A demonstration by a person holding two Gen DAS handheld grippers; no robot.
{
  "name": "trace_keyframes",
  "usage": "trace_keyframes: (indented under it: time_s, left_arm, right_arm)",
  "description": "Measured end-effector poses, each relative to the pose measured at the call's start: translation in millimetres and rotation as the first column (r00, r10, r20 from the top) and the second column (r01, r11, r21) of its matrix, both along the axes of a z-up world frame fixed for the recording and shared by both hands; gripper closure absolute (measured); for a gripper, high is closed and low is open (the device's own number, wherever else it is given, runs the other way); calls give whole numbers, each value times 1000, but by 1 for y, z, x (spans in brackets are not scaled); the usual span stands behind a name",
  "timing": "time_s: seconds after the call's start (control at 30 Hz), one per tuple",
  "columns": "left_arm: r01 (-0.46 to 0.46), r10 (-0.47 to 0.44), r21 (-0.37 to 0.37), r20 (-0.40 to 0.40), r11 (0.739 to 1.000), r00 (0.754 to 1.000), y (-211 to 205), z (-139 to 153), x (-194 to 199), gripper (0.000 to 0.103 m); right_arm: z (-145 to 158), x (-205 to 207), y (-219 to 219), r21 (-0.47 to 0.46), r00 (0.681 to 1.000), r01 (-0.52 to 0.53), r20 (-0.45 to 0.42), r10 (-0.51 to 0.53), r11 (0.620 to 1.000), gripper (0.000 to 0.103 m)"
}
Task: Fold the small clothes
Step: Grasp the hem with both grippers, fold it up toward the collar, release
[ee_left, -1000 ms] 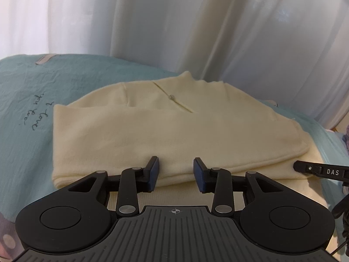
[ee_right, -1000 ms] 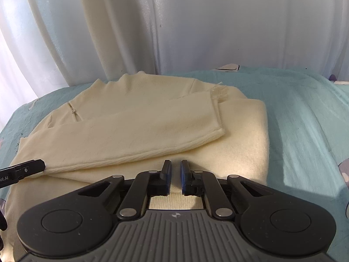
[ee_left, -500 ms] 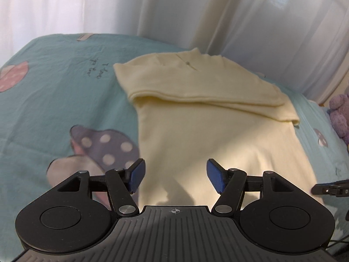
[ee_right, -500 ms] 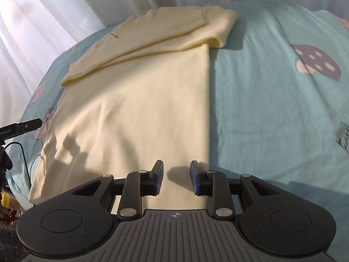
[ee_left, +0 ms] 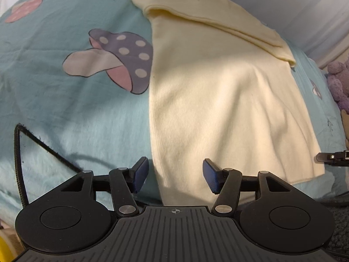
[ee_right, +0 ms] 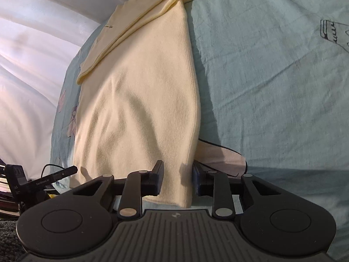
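Now: both grippers at the garment's near hem

Left gripper (ee_left: 173, 175), jaws half apart after just closing a little, straddles the near left corner of the cream ribbed knit jumper (ee_left: 218, 91), pads not pressing. Right gripper (ee_right: 177, 178), jaws narrowly apart, brackets the right hem corner without clamping. Jumper lies flat, sleeves folded across its chest, on the teal mushroom-print bedsheet (ee_left: 65, 113). White curtain (ee_right: 32, 43) beyond.

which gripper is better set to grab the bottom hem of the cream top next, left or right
Right, probably. The right gripper already straddles the hem corner of the cream top, while the left gripper hangs wider, half over the sheet.
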State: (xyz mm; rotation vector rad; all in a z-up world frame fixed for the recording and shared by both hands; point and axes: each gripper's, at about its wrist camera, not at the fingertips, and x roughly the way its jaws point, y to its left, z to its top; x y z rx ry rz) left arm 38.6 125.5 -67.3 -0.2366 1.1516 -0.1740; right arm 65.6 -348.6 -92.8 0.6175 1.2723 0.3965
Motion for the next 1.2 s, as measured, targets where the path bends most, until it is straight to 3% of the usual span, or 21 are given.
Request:
trace_keyframes:
  time_s: [0.1,0.2,0.33,0.43,0.6,0.7,0.87,1.03,1.1,1.17,1.2]
  left_arm:
    - [-17,16,-30,-9,999,1000,2,-1,-1,48]
    - [-25,23,-97,-26,995,999,4,-5,1,69]
    - [-56,52,-126,-36,990,998,9,-8,3,93]
    - [-95,94,-196,-14,976,995,16,-3,3,94]
    - [-135,172,-295,103,946,980,20,25,17,94]
    - [-155,220,-320,179,935,959,20,40,33,94]
    - [-209,294,-308,262,928,919,19,48,71,94]
    - [-332,398,-264,262,906,879,24,30,105,91]
    - [-370,424,-238,248,898,871,27,22,111,89]
    - [-331,383,-213,289,919,877,29,21,111,87]
    - [-296,346,-199,311,934,885,28,21,111,79]
  right_arm:
    - [-7,0,2,41,1000,3,-21,-2,999,92]
    - [-11,1,4,70,1000,1,-27,1,998,96]
    - [-8,3,-1,122,999,33,-15,-31,992,97]
    - [1,8,-6,158,997,66,25,-71,985,97]
    - [25,30,-9,199,979,112,145,-142,974,97]
    - [40,54,3,133,956,108,258,-140,985,97]
    - [44,96,18,-15,910,169,387,-150,985,97]
    - [41,119,29,-140,870,263,463,-171,955,94]
    - [45,119,31,-192,853,273,501,-145,943,85]
    - [49,116,28,-223,839,265,532,-111,938,71]
    - [49,116,26,-241,841,251,534,-88,938,68]
